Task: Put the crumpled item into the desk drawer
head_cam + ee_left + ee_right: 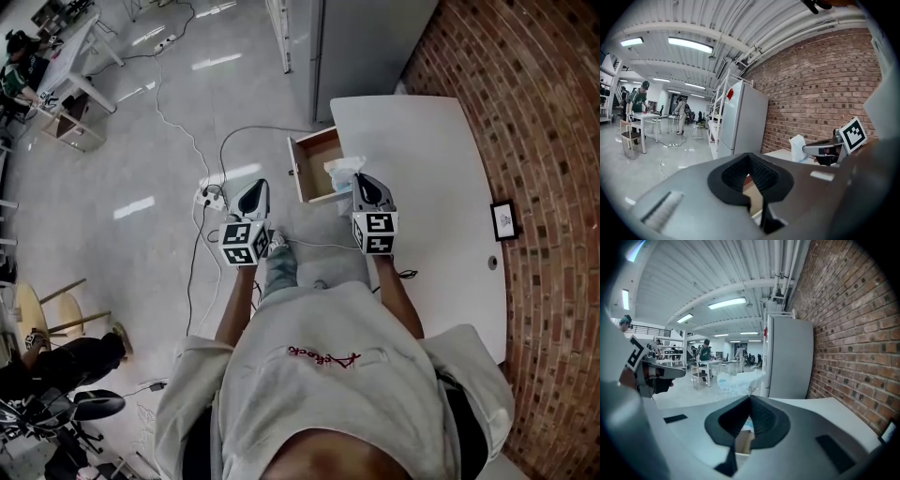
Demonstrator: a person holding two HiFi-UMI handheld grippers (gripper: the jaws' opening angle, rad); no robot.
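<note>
White desk (427, 141) beside brick wall (548, 112); right fingers (367, 190) pinch the crumpled item (342, 170), left fingers (253, 199) closed empty.

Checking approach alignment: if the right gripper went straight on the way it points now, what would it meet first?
The crumpled plastic item, which sits directly beyond the right gripper, whose jaws look shut. Whether it already touches the tips is unclear.

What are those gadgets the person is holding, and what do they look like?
The left gripper and right gripper are each a smooth grey pointed shell, with black ribbed pads lining the jaws and a cube of black-and-white square markers at the rear. The person wears a light grey short-sleeved shirt with red lettering.
</note>
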